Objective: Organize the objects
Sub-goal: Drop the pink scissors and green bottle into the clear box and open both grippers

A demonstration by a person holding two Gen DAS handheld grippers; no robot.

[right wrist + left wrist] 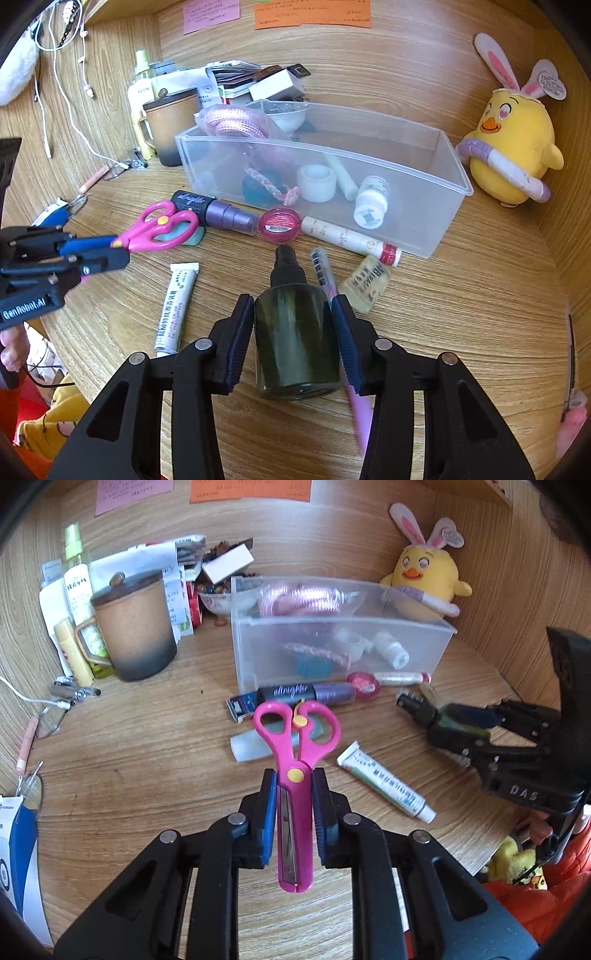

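Observation:
My left gripper is shut on pink scissors, gripping the blades with the handles pointing away, above the wooden desk. It also shows in the right wrist view. My right gripper is shut on a dark green spray bottle, nozzle pointing forward; it also shows in the left wrist view. A clear plastic bin stands behind, holding a pink knitted item, tape roll and small white bottle.
In front of the bin lie a purple-black bottle, a pink round tin, a white tube, an ointment tube and a pink pen. A lidded mug stands left, a yellow chick plush right.

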